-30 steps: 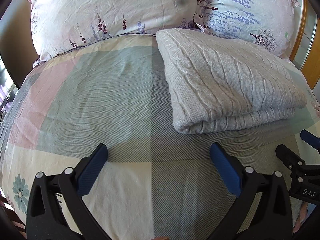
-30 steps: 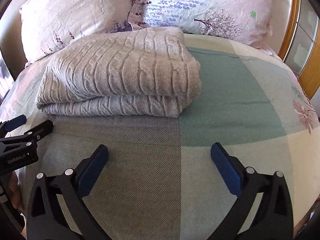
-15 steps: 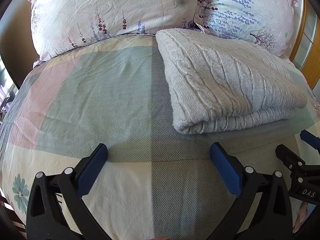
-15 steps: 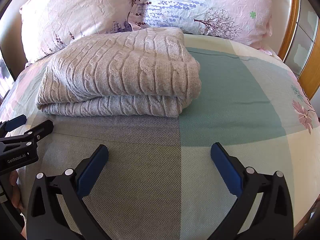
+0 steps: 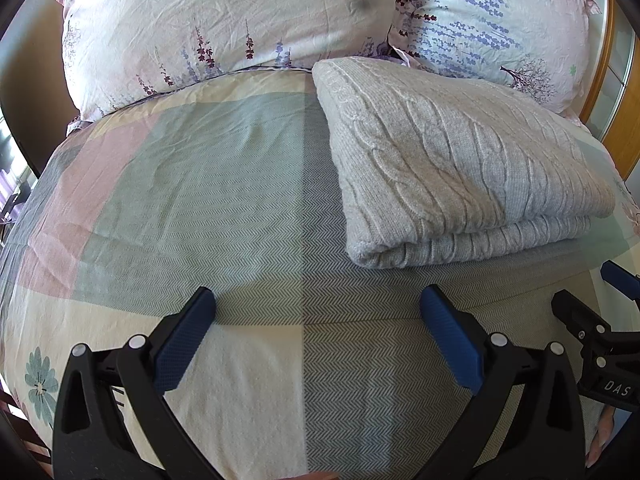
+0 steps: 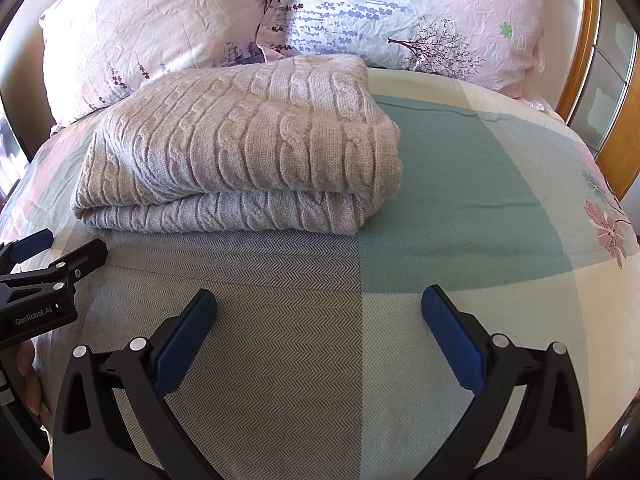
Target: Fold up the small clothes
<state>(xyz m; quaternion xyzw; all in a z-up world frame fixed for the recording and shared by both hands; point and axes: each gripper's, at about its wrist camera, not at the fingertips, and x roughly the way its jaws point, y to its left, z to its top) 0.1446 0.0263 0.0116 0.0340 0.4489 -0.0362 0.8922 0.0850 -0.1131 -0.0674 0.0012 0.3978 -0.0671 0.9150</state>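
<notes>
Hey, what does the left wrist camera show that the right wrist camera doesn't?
Only the left wrist view shows the pink patch of the bedspread and a blue-green printed flower. Only the right wrist view shows the pink printed flower and the wooden bed frame. Both share the folded grey cable-knit sweater, two floral pillows, and both grippers, left gripper and right gripper, jaws open and empty.

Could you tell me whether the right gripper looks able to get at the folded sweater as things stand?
Probably yes: the right gripper is open, and only bare bedspread lies between it and the folded sweater.
</notes>
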